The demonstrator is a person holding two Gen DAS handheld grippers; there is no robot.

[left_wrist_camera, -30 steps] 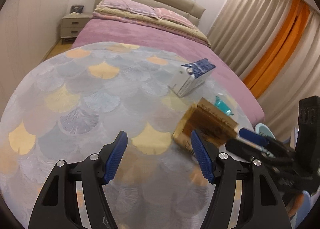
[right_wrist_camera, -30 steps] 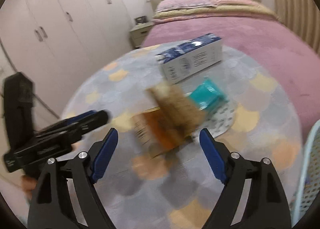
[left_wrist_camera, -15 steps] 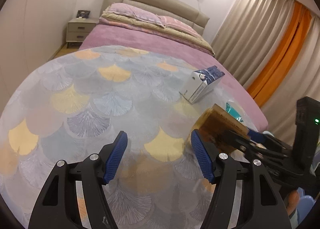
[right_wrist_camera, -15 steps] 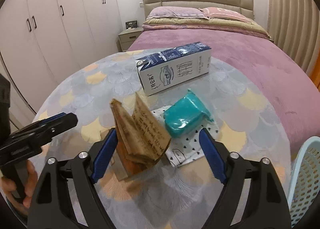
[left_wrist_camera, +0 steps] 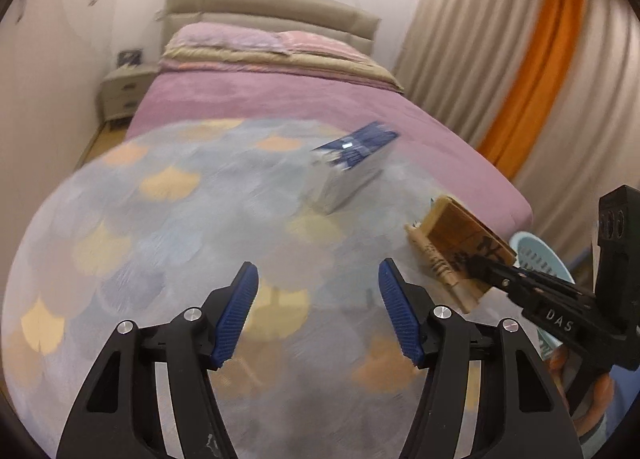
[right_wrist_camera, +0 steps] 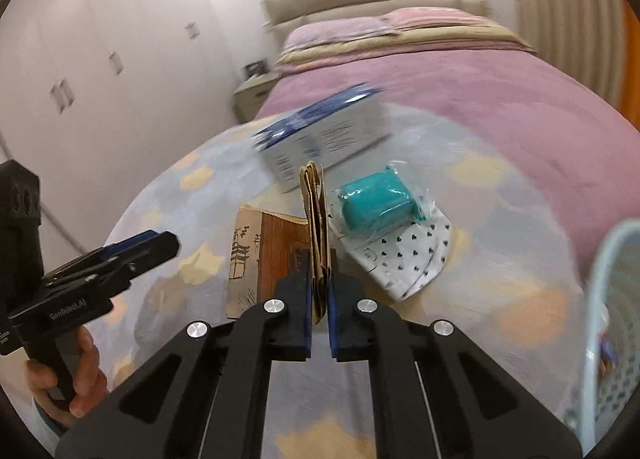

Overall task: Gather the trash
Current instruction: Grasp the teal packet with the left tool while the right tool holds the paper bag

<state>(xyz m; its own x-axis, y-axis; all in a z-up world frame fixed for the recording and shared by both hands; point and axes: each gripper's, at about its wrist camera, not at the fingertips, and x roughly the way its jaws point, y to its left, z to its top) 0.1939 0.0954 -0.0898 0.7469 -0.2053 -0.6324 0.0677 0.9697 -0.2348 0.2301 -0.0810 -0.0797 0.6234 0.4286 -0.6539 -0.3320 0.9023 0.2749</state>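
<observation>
My right gripper [right_wrist_camera: 319,301] is shut on a folded brown paper bag [right_wrist_camera: 314,211], holding its edge upright above the round table; the bag also shows in the left wrist view [left_wrist_camera: 456,243]. A blue-and-white carton [right_wrist_camera: 320,135] lies on its side beyond it, seen also in the left wrist view [left_wrist_camera: 352,171]. A teal wrapped pack [right_wrist_camera: 376,203] rests on a white heart-print wrapper [right_wrist_camera: 408,255] to the right. My left gripper [left_wrist_camera: 318,319] is open and empty over the table's near part.
The table carries a scale-pattern cloth [left_wrist_camera: 168,219]. A pale blue basket [right_wrist_camera: 616,323] stands at the right edge, also in the left wrist view [left_wrist_camera: 536,255]. A bed with a pink cover [left_wrist_camera: 280,99] lies beyond the table.
My right gripper has closed on the brown paper bag and lifted its edge upright. The left gripper stays open and has shifted slightly.
</observation>
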